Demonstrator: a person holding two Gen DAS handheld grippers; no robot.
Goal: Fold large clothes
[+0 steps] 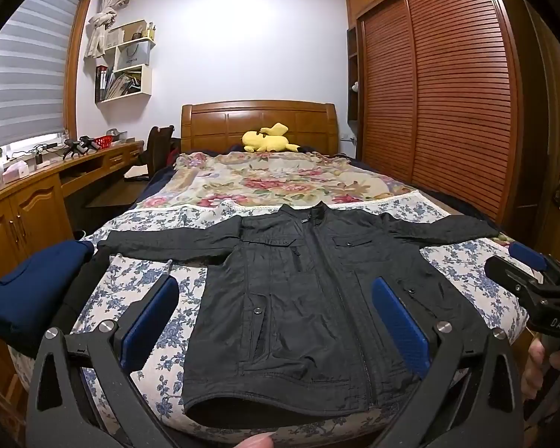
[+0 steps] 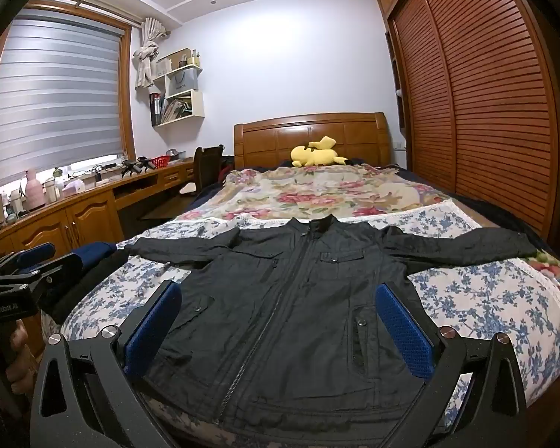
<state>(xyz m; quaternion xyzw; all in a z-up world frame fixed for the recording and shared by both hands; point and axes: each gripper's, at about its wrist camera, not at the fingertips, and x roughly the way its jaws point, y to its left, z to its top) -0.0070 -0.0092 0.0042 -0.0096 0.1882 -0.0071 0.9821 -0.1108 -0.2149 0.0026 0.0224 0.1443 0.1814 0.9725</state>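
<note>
Black jacket (image 1: 298, 298) lies flat, sleeves spread, at the bed's (image 1: 466, 272) foot edge. Left claw (image 1: 276, 321) and right claw (image 2: 276, 328) hover wide, empty. Red basket (image 1: 103, 142) sits on the tabletop (image 1: 93, 156); contents unclear.

black jacket (image 1: 298, 298) of thin crinkled cloth with a faint sheen, small glossy snaps. floral bedsheet (image 1: 138, 287) of soft matt printed cotton. blue finger pads (image 1: 399, 321) finely ribbed, rubbery, on matt black plastic gripper frames with shiny metal bolts. headboard (image 1: 257, 123) and slatted wardrobe doors (image 1: 448, 93) of polished reddish wood. yellow plush toy (image 1: 268, 138) fuzzy.
</note>
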